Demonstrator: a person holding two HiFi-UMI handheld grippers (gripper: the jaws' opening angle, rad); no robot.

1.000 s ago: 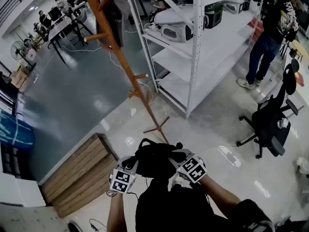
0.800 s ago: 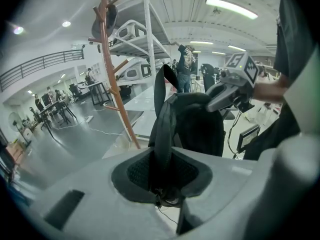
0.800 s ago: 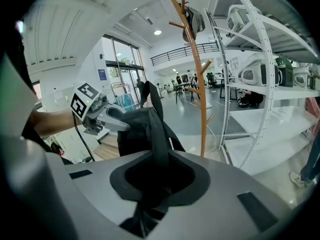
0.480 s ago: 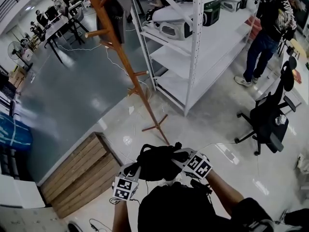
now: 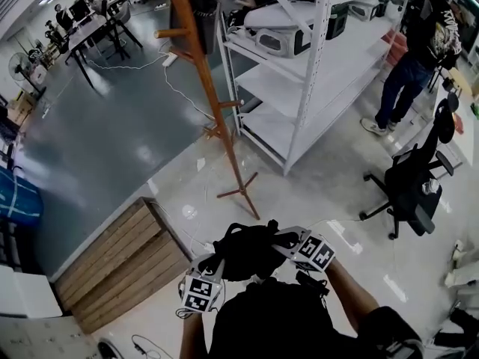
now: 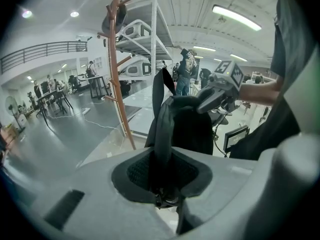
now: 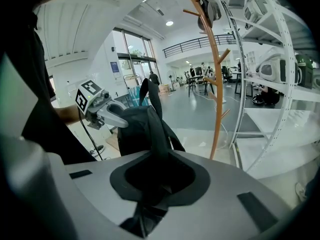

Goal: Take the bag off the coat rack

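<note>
— Where is the bag?
— The black bag (image 5: 247, 249) hangs in the air low in the head view, right in front of the person's chest. It is off the coat rack (image 5: 212, 88) and slung between the two grippers.

— How is it held?
— The left gripper (image 5: 215, 266) has its jaws pinched narrow on a black strap (image 6: 161, 134) that runs up out of them to the bag's body. The right gripper (image 5: 284, 239) has its jaws closed the same way on a second strap (image 7: 152, 134). Each gripper view shows the other gripper across the bag.

— What lies nearest?
— Below and to the left is a low wooden platform (image 5: 123, 264), with its corner edge near the left gripper. Ahead, the rack's splayed feet (image 5: 239, 193) stand on pale glossy floor, apart from the bag.

— And the rack itself?
— It slants up to the picture's top edge, with pegs out on both sides. Something dark (image 5: 196, 6) hangs high on it; I cannot tell what.

— Is there room to move?
— Open grey floor (image 5: 112, 133) spreads left of the rack. On the right, a white shelving unit (image 5: 314, 73) stands just beside the pole. Further right are a black office chair (image 5: 412, 185) and a person (image 5: 415, 58) standing by the shelving. The desks (image 5: 97, 28), with people seated at them, are well off at the top left.
</note>
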